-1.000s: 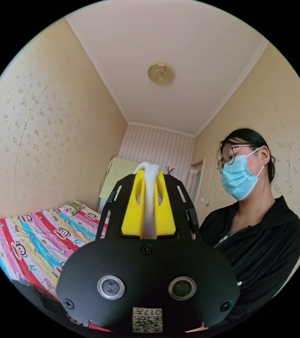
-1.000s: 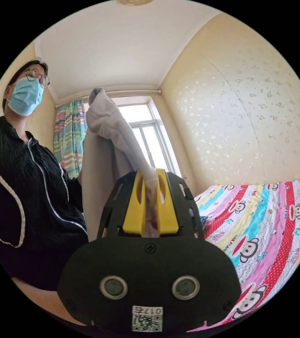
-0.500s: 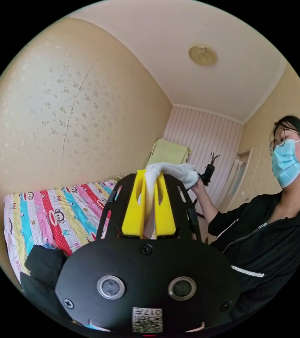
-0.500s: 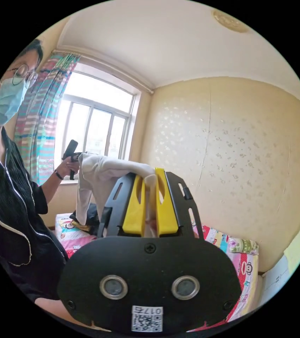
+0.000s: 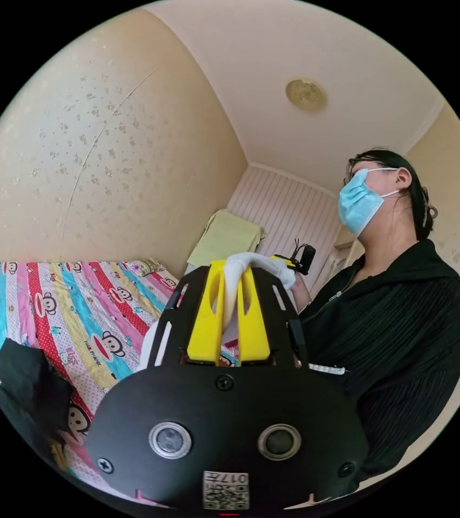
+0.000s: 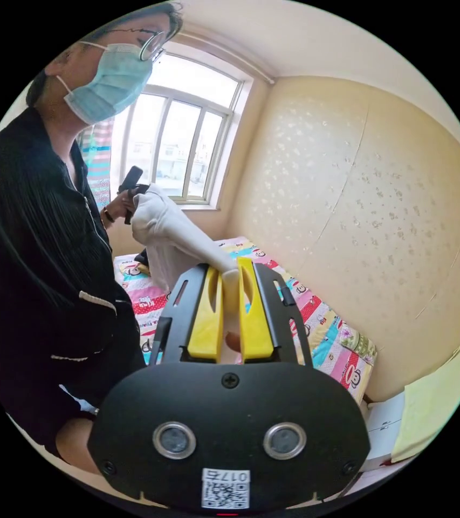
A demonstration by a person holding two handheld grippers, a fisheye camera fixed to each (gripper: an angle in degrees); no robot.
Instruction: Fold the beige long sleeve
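Between the yellow fingers of the left gripper, left gripper view: a pinched fold of the beige long sleeve, arching off to the right toward the other gripper near the person's black jacket. Fingers narrow, both pressing on cloth. Below and left, the monkey-print bedspread with a dark garment lying at its near edge.

Above the bed, right gripper view: right gripper with fingers narrow on another pinch of the same beige long sleeve, stretched up and left to the left gripper held before the window. Rest of the garment hanging in a bunch below that span, clear of the bedspread.

Likely trouble: thin pinches slipping if the span is pulled tighter, or the hanging bulk landing twisted and creased on lowering. Dark garment near the bed's edge a possible snag. Wall close along the far side of the bed; open bedspread between wall and person looks like room enough to lay the garment flat.
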